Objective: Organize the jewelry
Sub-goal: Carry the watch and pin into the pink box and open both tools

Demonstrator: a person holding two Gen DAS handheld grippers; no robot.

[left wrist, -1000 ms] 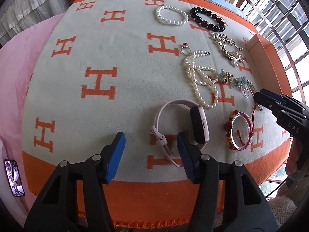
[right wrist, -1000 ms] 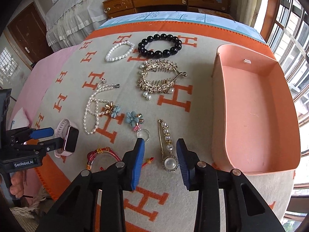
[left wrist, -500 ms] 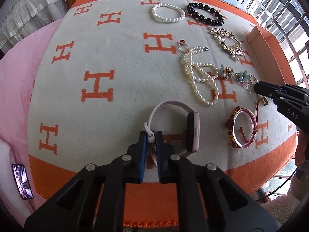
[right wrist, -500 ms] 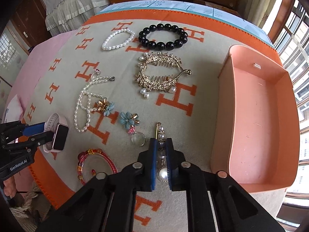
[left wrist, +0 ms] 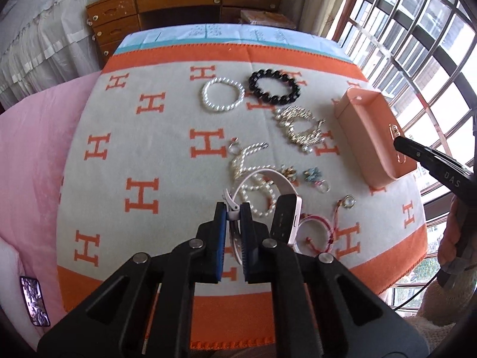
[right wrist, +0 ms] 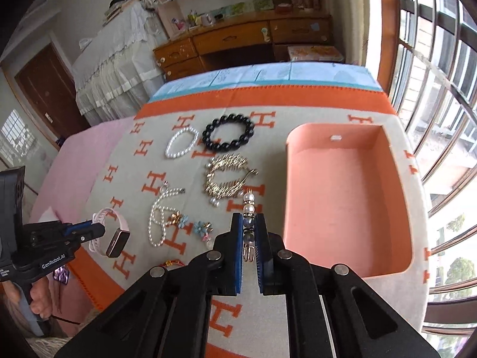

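My left gripper [left wrist: 232, 208] is shut on the strap of a pink smartwatch [left wrist: 286, 211] and holds it above the blanket; the watch also shows in the right wrist view [right wrist: 114, 235]. My right gripper [right wrist: 249, 223] is shut on a gold pearl brooch pin [right wrist: 248, 208], lifted just left of the pink tray [right wrist: 348, 205]. On the blanket lie a white pearl bracelet [right wrist: 182, 142], a black bead bracelet [right wrist: 228, 132], a gold hair comb [right wrist: 228, 177], a pearl necklace [right wrist: 159, 217] and flower earrings [right wrist: 202, 228].
The orange and cream H-pattern blanket [left wrist: 143, 155] covers the bed. A red cord bracelet [left wrist: 316, 229] lies near the front edge. A wooden dresser [right wrist: 238, 41] stands behind; windows [right wrist: 441, 89] are on the right. A phone [left wrist: 34, 301] lies at lower left.
Both grippers closed from open, the left on the watch strap and the right on the brooch pin. Both have lifted their items off the blanket; the right has moved toward the tray.
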